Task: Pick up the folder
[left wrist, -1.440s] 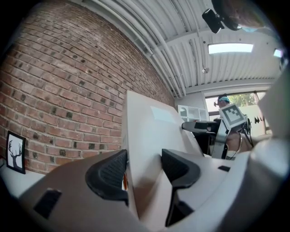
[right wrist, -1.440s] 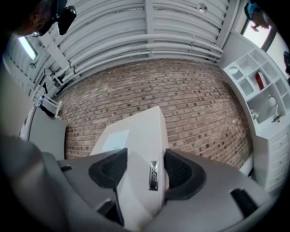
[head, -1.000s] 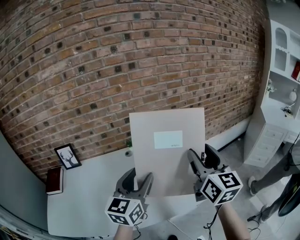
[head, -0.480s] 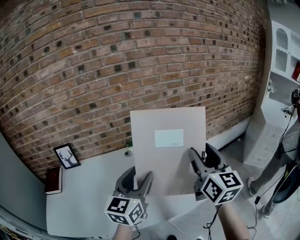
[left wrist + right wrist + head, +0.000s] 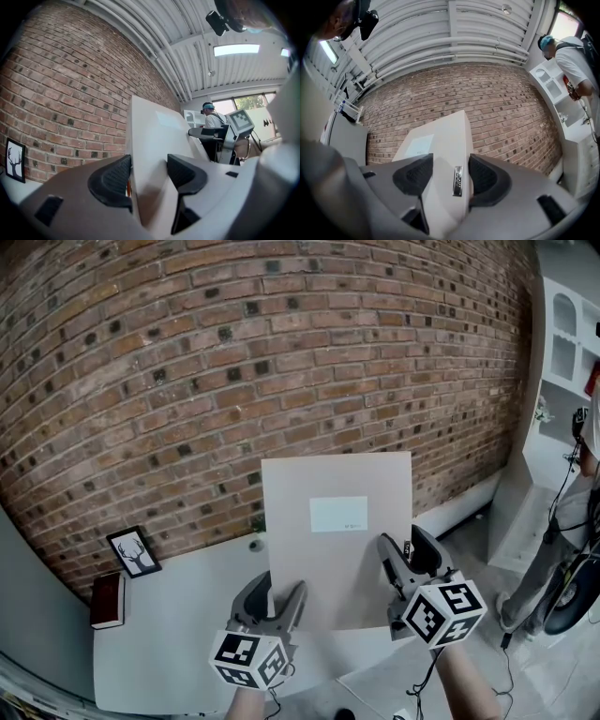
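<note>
Left tool (image 5: 149, 174) is clamped on the folder (image 5: 336, 549), pads pinching its lower left edge. Right tool (image 5: 446, 177) grips the lower right edge, jaws standing wide with the thick spine between the pads, a small metal tab (image 5: 458, 180) showing there. The beige folder stands upright between the two tools, lifted clear above the table (image 5: 178, 615) near its right front corner, pale label (image 5: 338, 514) facing the camera. Over at the table's far left corner a framed deer picture (image 5: 135, 553) leans by the brick wall (image 5: 234, 362), and a dark red book (image 5: 109, 600) lies on the left edge. A white cabinet (image 5: 562, 362) stands at the right.
</note>
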### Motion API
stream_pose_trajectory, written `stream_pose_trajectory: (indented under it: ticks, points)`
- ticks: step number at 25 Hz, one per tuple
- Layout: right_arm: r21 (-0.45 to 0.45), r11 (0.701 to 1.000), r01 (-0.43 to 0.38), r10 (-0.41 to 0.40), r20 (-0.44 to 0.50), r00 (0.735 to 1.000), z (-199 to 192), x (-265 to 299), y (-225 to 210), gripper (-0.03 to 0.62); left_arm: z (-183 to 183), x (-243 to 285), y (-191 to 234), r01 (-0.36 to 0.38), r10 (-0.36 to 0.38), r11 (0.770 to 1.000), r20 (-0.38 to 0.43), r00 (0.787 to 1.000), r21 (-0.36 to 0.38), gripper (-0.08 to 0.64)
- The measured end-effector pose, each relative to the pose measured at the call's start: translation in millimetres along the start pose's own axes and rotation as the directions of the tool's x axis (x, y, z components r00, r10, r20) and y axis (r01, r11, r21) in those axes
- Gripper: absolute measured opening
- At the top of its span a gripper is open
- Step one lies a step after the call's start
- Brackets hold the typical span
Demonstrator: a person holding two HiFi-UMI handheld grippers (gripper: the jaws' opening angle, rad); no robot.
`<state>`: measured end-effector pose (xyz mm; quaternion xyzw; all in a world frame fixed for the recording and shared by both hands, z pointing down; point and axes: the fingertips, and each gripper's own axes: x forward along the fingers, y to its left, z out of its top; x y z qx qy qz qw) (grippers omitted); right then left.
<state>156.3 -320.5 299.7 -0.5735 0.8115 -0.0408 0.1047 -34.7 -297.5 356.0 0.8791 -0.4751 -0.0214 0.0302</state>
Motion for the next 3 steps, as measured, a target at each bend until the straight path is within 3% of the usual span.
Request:
stream_pose_trajectory:
  ticks: [3]
  points:
    - [-0.003, 1.000, -0.001, 0.001, 0.001, 1.000, -0.2, 0.7, -0.4, 0.242, -1.1, 0.9, 0.1, -0.001, 0.001, 1.000, 0.000, 1.000, 0.000, 0.236]
